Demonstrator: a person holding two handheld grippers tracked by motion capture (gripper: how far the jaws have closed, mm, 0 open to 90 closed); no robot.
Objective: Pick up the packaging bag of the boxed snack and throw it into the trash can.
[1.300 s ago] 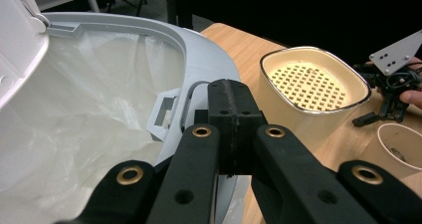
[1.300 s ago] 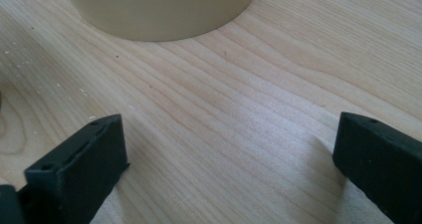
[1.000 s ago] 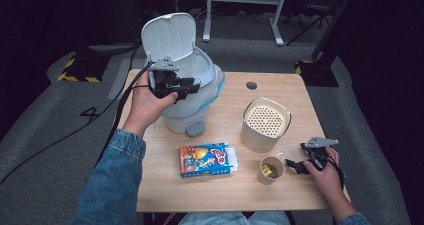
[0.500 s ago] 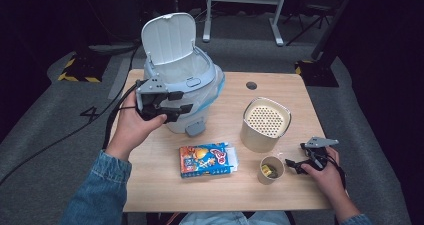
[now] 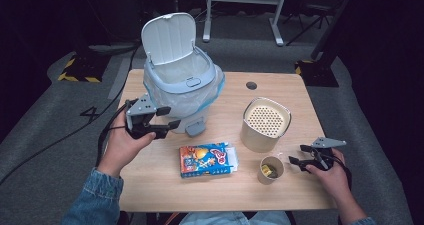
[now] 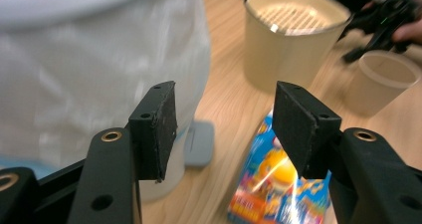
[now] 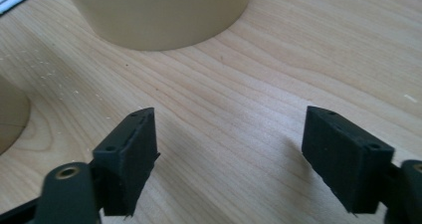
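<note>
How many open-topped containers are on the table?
3: the lidded bin at back left with its lid up, the beige canister at right, and the small paper cup in front of it.

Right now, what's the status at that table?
Left gripper open, empty, beside bin. Right gripper open, empty, beside paper cup. Snack box untouched. Nothing blocking.
</note>
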